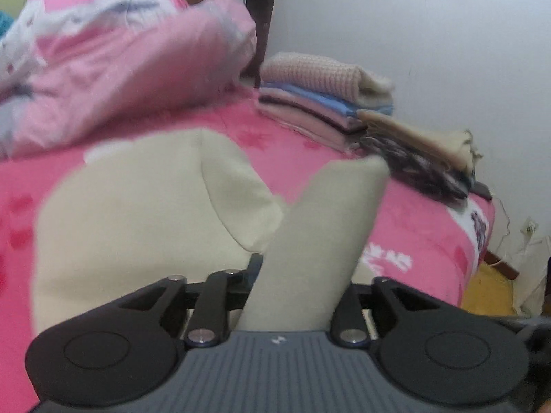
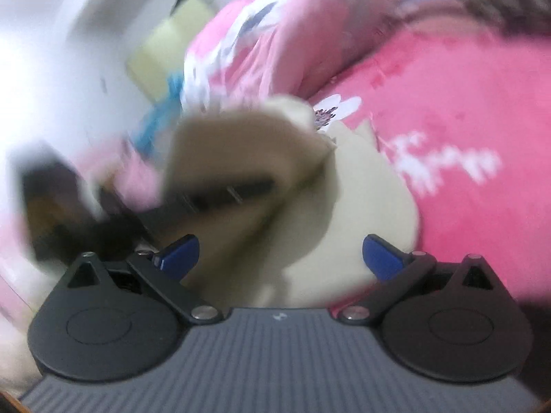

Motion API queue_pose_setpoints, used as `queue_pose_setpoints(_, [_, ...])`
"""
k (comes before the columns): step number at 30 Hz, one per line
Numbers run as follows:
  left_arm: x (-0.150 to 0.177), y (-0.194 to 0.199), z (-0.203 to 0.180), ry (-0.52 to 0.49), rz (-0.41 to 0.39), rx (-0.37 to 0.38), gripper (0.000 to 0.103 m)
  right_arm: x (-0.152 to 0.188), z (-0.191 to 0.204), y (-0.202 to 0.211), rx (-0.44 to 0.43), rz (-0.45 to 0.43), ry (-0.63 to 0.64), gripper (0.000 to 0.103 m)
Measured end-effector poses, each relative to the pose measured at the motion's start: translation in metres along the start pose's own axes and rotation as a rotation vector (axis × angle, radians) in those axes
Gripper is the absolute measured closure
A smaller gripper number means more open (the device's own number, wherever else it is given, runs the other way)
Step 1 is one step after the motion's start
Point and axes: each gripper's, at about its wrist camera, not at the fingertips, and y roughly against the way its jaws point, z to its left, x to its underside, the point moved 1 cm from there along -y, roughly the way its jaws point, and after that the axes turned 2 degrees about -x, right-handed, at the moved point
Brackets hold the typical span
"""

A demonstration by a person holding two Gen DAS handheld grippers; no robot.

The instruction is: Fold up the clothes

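Note:
A cream garment [image 1: 137,213] lies spread on the pink bed sheet [image 1: 413,227]. A strip of the same cloth [image 1: 320,234] rises from between the jaws of my left gripper [image 1: 299,272] and hides both fingers, so I cannot see whether the pads press on it. In the right wrist view the garment [image 2: 365,206] lies just ahead. My right gripper [image 2: 282,256] stands open over it, with the blue fingertips [image 2: 182,254] wide apart and nothing pinched. A raised fold of cream cloth [image 2: 241,144] at the left covers a dark, blurred shape.
A rumpled pink floral quilt [image 1: 120,51] is heaped at the back left. A stack of folded clothes [image 1: 320,96] and a dark patterned cloth [image 1: 420,165] lie by the white wall. The bed edge [image 1: 482,241] drops to the floor at the right.

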Motion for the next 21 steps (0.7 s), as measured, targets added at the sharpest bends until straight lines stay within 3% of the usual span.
queue_pose_setpoints(5, [-0.003,0.012,-0.001,0.032,-0.009,0.062,0.043,0.004,-0.001,0.021,-0.033,-0.018,-0.051,0.003])
queue_pose_setpoints(10, [-0.012,0.045,0.016,0.168,-0.057,0.174,0.041,0.001,-0.006,0.04,-0.044,-0.045,-0.12,0.004])
queue_pose_setpoints(14, [-0.009,0.093,0.04,0.26,-0.171,0.209,0.03,-0.005,0.002,0.046,-0.067,-0.071,-0.14,0.004])
queue_pose_setpoints(18, [0.007,0.139,0.07,0.309,-0.247,0.144,0.028,-0.008,0.014,0.036,-0.137,-0.064,-0.183,0.004])
queue_pose_setpoints(21, [0.03,0.16,0.088,0.291,-0.229,0.013,0.027,-0.008,0.017,0.016,-0.14,-0.019,-0.232,0.006])
